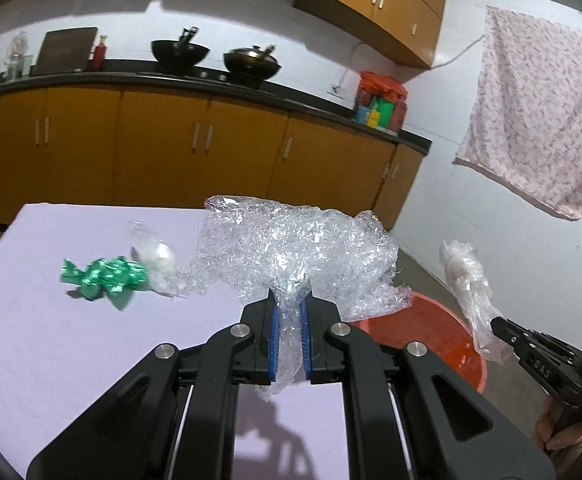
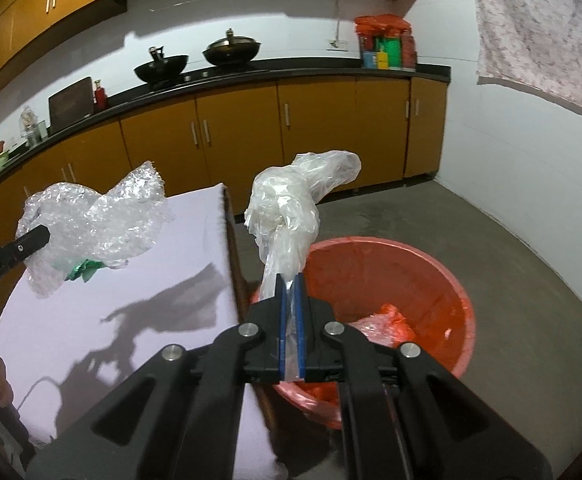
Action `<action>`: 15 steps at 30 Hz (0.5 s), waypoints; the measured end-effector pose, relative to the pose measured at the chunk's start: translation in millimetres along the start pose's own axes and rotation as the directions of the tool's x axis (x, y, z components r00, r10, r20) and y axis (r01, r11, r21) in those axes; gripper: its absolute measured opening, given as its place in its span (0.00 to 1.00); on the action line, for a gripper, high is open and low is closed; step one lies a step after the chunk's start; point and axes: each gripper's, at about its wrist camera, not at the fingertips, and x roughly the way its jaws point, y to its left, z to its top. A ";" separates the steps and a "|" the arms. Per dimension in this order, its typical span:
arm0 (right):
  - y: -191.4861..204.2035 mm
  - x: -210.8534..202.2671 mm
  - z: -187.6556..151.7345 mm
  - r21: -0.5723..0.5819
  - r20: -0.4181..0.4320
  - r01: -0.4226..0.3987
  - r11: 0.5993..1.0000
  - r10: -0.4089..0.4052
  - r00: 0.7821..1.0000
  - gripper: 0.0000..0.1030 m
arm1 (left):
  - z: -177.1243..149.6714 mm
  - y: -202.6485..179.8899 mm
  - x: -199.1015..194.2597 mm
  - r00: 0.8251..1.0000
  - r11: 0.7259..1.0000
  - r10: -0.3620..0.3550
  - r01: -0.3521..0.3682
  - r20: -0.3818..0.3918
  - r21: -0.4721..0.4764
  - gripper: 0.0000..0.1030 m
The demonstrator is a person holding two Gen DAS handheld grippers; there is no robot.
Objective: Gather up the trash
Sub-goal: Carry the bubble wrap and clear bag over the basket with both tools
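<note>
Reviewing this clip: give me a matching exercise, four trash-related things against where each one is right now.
Things:
1. crinkled clear wrap
2. white plastic bag
3. green foil wrapper
4. red basin

Places:
A. lying on the table
B. on the floor beside the table
C. clamped in the left tool
D. clamped in the right tool

Pairs: 1-C, 2-D, 3-A, 4-B

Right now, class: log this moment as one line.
left gripper: shut on bubble wrap | right gripper: shut on plastic bag | red bucket: beside table
</note>
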 end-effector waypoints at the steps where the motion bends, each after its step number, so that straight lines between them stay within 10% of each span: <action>1: -4.2 -1.2 -0.5 0.005 0.002 0.007 1.000 -0.007 1.000 0.06 | -0.7 -3.8 1.9 1.000 1.000 -0.008 0.008 -0.004 0.003 0.09; 15: -27.6 -5.5 -4.3 0.043 0.010 0.042 0.998 -0.042 0.999 0.06 | -8.2 -36.8 14.1 0.997 0.997 -0.066 0.068 -0.036 0.036 0.09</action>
